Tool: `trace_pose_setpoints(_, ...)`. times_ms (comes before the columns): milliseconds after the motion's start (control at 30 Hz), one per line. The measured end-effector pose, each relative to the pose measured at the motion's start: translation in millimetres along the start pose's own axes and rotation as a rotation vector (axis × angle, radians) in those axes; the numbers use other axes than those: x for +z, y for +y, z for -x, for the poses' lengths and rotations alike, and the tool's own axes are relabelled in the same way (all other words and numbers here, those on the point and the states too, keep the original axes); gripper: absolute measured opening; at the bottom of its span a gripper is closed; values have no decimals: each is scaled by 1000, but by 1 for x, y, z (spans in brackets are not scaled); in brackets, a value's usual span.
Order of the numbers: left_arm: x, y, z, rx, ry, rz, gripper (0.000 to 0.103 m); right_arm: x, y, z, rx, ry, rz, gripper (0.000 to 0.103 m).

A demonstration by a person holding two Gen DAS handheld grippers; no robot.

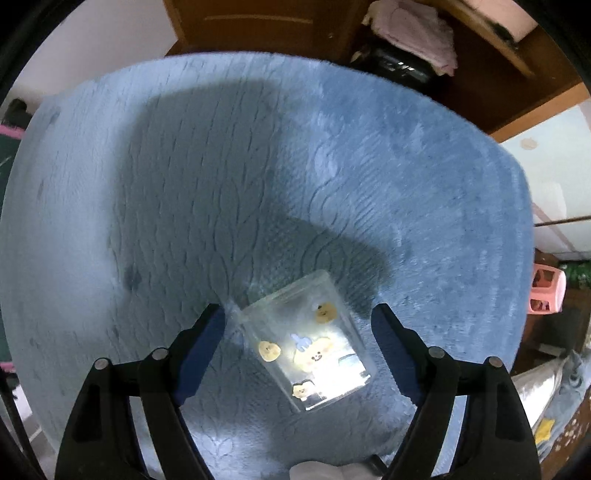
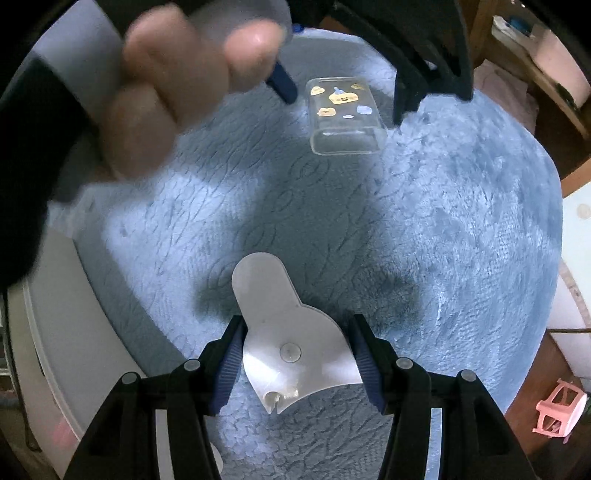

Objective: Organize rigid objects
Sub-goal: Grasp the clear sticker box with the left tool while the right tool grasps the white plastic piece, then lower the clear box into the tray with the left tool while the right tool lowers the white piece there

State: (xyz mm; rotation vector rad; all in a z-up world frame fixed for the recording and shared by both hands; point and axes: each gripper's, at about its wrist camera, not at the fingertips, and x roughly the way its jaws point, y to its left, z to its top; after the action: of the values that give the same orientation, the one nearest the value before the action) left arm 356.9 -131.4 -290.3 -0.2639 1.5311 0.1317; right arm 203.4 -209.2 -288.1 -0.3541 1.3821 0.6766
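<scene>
This is a home, most likely a bedroom. A plush blue blanket (image 1: 332,147) with a quilted leaf pattern covers the work surface. Behind it stands brown wooden furniture (image 1: 258,26) with folded pink cloth (image 1: 413,33) on a shelf, and a small pink plastic stool (image 2: 559,410) sits on the floor.

Blue fuzzy blanket (image 1: 332,147), pink stool (image 2: 559,410), wood cabinet (image 1: 258,26).

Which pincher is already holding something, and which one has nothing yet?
The right gripper is squeezing the white plastic piece. The left gripper holds nothing: the see-through box with stickers lies between its fingers, untouched.
</scene>
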Motion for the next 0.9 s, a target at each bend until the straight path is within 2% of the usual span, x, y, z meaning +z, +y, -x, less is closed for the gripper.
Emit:
trace_pose_setpoints(100, -4, -1, 3, 14, -26, -2, 67, 1, -4, 2, 16, -5, -21, 57)
trace_pose_setpoints(167, -5, -3, 5, 18, -39, -23, 64, 2, -14, 5, 12, -8, -19, 57)
trace_pose_setpoints(367, -18, -1, 28, 32, -123, -128, 61, -2, -23, 16, 27, -29, -50, 57)
trace_pose_setpoints(667, -76, 32, 119, 71, -320, -251, 61, -13, -31, 65, 65, -111, -119, 57)
trace_pose_setpoints(900, -130, 64, 187, 77, -433, -307, 61, -31, -9, 120, 73, -203, -160, 57)
